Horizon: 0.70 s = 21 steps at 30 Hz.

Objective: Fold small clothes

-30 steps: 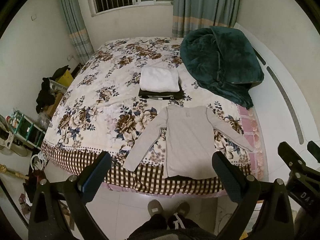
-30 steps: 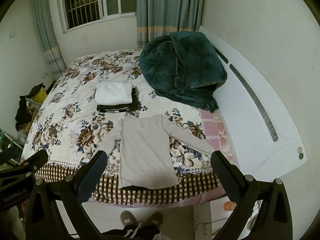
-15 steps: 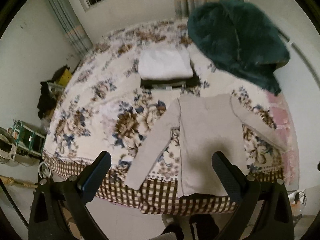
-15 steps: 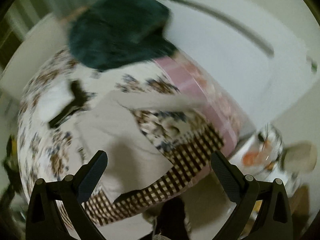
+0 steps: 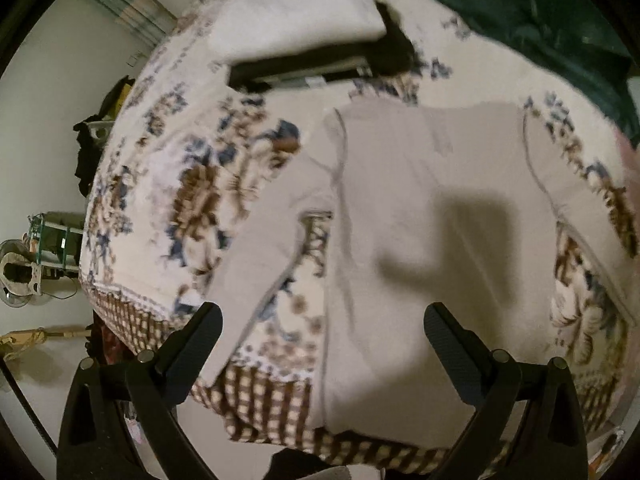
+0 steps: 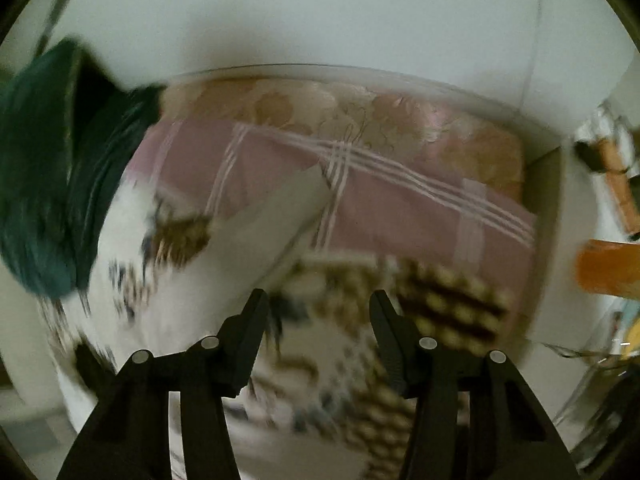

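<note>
Both grippers hung open and empty, the left gripper (image 5: 322, 330) over the flat-spread grey shirt (image 5: 424, 240), the right gripper (image 6: 318, 316) near its sleeve (image 6: 276, 220), seemingly readying a fold.

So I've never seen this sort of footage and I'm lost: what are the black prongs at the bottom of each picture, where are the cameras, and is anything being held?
There is no robot. A person carries a hand-held two-finger gripper in each hand, and each gripper has a wide-angle camera looking forward along its fingers; the black prongs are those fingers.

In the left wrist view, the left gripper is open over a beige long-sleeved top spread flat on a floral bedspread. Beyond it lies a folded white garment on a folded dark one, with a green blanket at the far right.

The right wrist view is blurred. The right gripper is open, near the end of one sleeve.

Neither holds anything.
</note>
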### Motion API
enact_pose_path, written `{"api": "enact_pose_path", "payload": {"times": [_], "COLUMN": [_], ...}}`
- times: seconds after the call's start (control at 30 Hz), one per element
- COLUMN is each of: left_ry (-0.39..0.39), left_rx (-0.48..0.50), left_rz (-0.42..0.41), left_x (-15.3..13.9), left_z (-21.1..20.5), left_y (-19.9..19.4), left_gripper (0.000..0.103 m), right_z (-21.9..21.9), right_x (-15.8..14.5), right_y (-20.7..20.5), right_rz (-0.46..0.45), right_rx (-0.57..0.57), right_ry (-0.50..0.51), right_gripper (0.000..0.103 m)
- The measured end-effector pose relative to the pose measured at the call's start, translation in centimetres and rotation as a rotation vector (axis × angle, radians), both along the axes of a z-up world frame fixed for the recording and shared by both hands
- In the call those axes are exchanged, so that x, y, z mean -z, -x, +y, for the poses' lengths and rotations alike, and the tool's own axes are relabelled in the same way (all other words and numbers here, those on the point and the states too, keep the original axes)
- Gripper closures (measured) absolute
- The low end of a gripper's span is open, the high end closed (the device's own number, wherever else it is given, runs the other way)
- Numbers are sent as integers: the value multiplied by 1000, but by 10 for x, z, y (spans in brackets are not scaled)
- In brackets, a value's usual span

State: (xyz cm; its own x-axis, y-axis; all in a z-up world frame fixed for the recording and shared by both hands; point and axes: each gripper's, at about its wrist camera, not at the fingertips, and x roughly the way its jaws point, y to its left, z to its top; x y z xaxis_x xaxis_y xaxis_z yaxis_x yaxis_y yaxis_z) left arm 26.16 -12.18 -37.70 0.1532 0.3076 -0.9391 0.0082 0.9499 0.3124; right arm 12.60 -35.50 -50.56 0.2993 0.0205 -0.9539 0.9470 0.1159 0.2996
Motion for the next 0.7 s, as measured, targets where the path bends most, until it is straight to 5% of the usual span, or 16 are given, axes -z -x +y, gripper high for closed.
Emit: {"api": "enact_pose_path", "payload": {"times": [0.23, 0.37, 0.4, 0.47, 0.7], "left_ry": [10, 28, 32, 36, 50], "left_rx": [5, -4, -9, -24, -131], "left_rz": [68, 60, 53, 37, 2], "left_x": [74, 99, 103, 107, 107], "left_z": [-30, -33, -32, -26, 26], "left_y": [-26, -42, -46, -51, -55], "left_gripper": [0, 0, 0, 0, 0], "right_z": [-65, -73, -73, -72, -14], "right_x": [129, 158, 155, 144, 45], "right_y": [-19, -31, -37, -51, -154], "right_rz": [-98, -169, -169, -125, -110], "right_rx": [207, 282, 282, 226, -150], "right_ry": [-198, -197, -146, -68, 211], "right_gripper": [47, 52, 75, 97, 97]}}
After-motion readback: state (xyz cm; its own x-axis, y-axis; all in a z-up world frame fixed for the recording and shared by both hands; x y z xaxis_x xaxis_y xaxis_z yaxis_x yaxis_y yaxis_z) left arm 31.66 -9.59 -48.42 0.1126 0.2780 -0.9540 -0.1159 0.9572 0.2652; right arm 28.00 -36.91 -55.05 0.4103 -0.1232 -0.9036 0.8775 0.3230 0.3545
